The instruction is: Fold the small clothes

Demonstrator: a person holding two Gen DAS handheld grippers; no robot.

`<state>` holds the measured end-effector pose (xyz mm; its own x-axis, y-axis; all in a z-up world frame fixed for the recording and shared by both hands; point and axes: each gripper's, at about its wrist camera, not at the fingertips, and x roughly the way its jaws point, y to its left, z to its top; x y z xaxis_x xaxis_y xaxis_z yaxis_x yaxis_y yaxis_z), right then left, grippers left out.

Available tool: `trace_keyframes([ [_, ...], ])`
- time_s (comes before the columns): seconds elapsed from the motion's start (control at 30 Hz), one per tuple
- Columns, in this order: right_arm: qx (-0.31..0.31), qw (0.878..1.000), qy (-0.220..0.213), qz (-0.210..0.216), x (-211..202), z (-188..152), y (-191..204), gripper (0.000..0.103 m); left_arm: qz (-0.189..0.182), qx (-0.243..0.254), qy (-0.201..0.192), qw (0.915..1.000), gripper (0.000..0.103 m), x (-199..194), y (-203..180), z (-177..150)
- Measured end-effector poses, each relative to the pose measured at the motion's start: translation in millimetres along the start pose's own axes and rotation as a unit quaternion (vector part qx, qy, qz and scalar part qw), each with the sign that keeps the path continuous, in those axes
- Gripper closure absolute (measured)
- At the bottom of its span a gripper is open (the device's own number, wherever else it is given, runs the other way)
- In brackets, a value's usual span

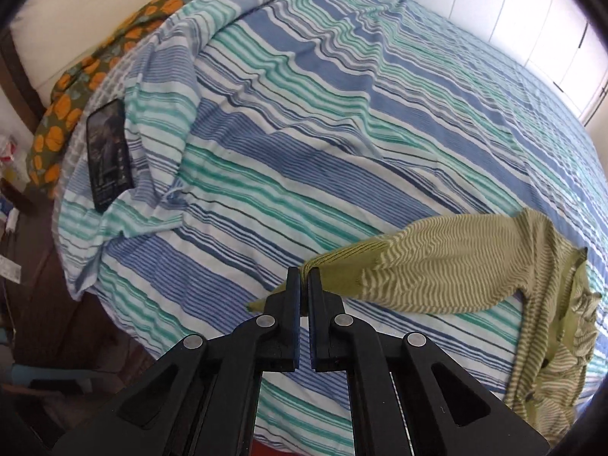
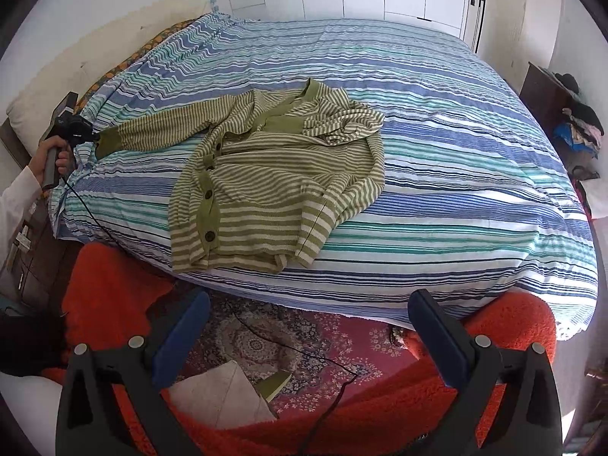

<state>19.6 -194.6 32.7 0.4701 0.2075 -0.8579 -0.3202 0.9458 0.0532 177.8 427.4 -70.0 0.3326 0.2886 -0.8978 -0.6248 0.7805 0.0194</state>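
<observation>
While the cardigan (image 2: 273,174) lies unfolded, folding has barely begun.
Right gripper (image 2: 307,326) hangs released, off the bed's (image 2: 475,174) near edge, touching nothing. Cardigan rests rumpled mid-bed, buttons visible. Farther left, left gripper (image 1: 303,279) is clenched on one cuff (image 1: 334,269), sleeve stretched out. All folds remain.

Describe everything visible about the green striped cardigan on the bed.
The cardigan is a knit with olive and cream stripes, a solid olive button placket with dark buttons, and olive cuffs. It lies crumpled, front up, on the striped bedspread. One sleeve stretches sideways, its cuff pinched in the left gripper.
</observation>
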Motion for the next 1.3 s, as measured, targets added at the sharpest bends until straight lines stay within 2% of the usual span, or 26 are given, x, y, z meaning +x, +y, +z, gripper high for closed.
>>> trace_keyframes([
  [0.13, -0.014, 1.0, 0.006, -0.003, 1, 4, 9, 0.0, 0.066, -0.027, 0.014, 0.9974, 0.102, 28, 41, 1],
  [0.23, -0.019, 1.0, 0.011, -0.004, 3, 6, 14, 0.0, 0.082, -0.042, 0.024, 0.9954, 0.102, 43, 56, 2],
  [0.37, -0.024, 1.0, 0.019, 0.0, 7, 8, 19, 0.0, 0.12, -0.004, 0.034, 0.9922, 0.101, 61, 42, -3],
  [0.43, -0.026, 0.999, 0.019, 0.002, 8, 9, 21, 0.0, 0.126, 0.012, 0.037, 0.9913, 0.094, 63, 33, -8],
  [0.47, -0.026, 0.999, 0.017, 0.004, 7, 10, 21, 0.0, 0.127, 0.015, 0.036, 0.9911, 0.086, 61, 31, -12],
  [0.5, -0.024, 1.0, 0.013, 0.006, 5, 11, 18, 0.0, 0.13, 0.018, 0.03, 0.9909, 0.066, 56, 28, -18],
  [0.53, -0.02, 1.0, 0.008, 0.006, 4, 12, 14, 0.0, 0.128, 0.022, 0.018, 0.9913, 0.054, 48, 26, -24],
  [0.57, -0.014, 1.0, 0.002, 0.003, 3, 14, 8, 0.0, 0.125, 0.028, 0.003, 0.9917, 0.037, 39, 24, -33],
  [0.63, -0.001, 1.0, -0.008, -0.005, 3, 20, -10, 0.0, 0.121, 0.044, -0.018, 0.9915, 0.034, 21, 19, -50],
  [0.7, 0.003, 1.0, -0.021, -0.014, 7, 31, -31, 0.0, 0.104, 0.051, -0.023, 0.993, 0.034, 5, 16, -67],
  [0.8, 0.005, 0.999, -0.035, -0.024, 27, 59, -63, 0.0, 0.048, 0.037, -0.03, 0.9977, 0.034, -25, 9, -94],
  [0.93, -0.009, 0.998, -0.053, 0.023, 77, 112, -83, 0.0, -0.027, 0.019, -0.035, 0.9988, 0.028, -54, -9, -134],
  [1.07, -0.086, 0.995, -0.02, 0.045, 145, 163, -57, 0.003, -0.067, 0.014, -0.031, 0.9972, 0.028, -70, -34, -175],
  [1.13, -0.116, 0.989, -0.016, 0.089, 169, 182, -34, 0.015, -0.085, 0.006, -0.025, 0.9961, 0.028, -75, -44, -192],
  [1.17, -0.131, 0.986, -0.014, 0.104, 180, 191, -20, 0.017, -0.093, 0.0, -0.022, 0.9955, 0.028, -74, -48, -198],
  [1.3, -0.188, 0.976, 0.0, 0.107, 233, 229, 31, 0.037, -0.124, -0.026, 0.003, 0.992, 0.028, -65, -62, -215],
])
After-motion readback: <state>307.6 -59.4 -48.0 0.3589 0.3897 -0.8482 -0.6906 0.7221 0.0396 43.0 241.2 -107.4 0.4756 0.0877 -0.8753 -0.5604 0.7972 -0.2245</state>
